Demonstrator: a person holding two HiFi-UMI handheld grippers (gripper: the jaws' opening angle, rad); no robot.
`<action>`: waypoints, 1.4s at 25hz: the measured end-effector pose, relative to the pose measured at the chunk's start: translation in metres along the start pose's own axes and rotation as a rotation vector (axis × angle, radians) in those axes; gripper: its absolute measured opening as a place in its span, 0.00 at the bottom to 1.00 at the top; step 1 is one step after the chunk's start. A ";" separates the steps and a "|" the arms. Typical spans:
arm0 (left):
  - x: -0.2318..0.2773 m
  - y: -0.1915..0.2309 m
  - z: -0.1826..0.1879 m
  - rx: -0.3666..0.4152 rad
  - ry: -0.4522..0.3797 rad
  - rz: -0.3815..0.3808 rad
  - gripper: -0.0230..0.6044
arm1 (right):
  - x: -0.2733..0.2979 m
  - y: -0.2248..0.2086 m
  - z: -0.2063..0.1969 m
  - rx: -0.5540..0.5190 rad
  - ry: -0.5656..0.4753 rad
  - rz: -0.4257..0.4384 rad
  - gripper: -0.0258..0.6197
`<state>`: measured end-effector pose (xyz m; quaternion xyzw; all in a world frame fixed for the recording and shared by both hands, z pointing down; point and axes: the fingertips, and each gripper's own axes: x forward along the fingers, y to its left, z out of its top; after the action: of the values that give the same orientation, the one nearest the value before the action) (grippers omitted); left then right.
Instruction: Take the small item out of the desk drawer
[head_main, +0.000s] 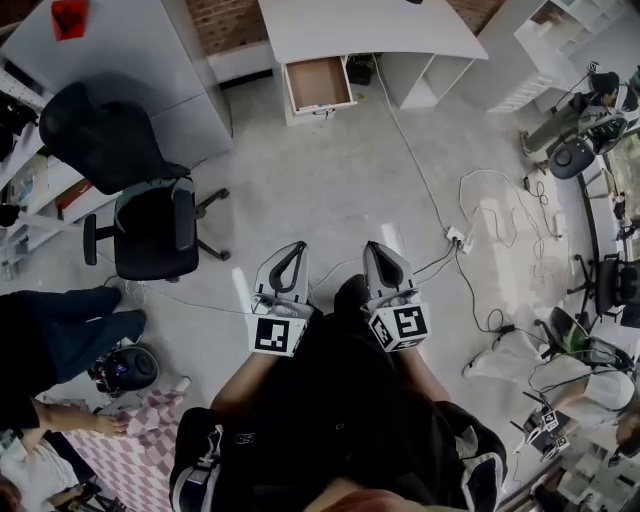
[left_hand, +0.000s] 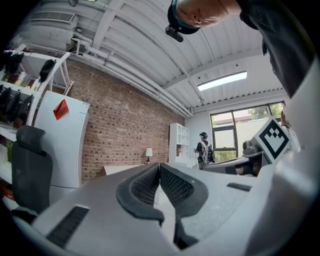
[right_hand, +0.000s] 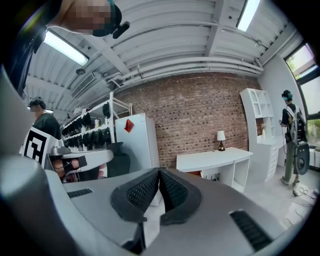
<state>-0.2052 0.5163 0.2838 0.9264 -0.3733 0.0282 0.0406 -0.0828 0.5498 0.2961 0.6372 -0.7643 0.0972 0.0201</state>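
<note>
A white desk (head_main: 370, 30) stands far ahead across the floor, with its wooden drawer (head_main: 318, 84) pulled open below the top. Inside the drawer I make out only bare brown board; no small item shows at this distance. My left gripper (head_main: 297, 248) and right gripper (head_main: 371, 247) are held side by side near my body, both pointing toward the desk, far short of it. Each is shut with nothing between its pads. The left gripper (left_hand: 160, 166) has its tips touching. The right gripper (right_hand: 159, 171) points at the desk (right_hand: 212, 160) with its lamp (right_hand: 220, 135).
A black office chair (head_main: 150, 225) stands at the left beside a white cabinet (head_main: 110, 50). Cables and a power strip (head_main: 458, 237) trail over the floor at the right. A person (head_main: 55, 325) crouches at the lower left. A person (right_hand: 290, 132) stands by white shelves (head_main: 555, 35).
</note>
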 end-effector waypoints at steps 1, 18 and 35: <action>0.000 0.008 -0.001 0.005 -0.004 0.001 0.05 | 0.006 0.004 -0.001 0.004 0.004 -0.001 0.08; 0.129 0.093 0.004 0.024 0.033 0.090 0.05 | 0.168 -0.060 0.017 0.023 0.005 0.102 0.08; 0.361 0.173 0.015 0.003 0.124 0.225 0.05 | 0.390 -0.211 0.038 -0.069 0.131 0.281 0.08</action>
<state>-0.0651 0.1424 0.3078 0.8752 -0.4717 0.0902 0.0588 0.0542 0.1296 0.3451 0.5154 -0.8457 0.1143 0.0780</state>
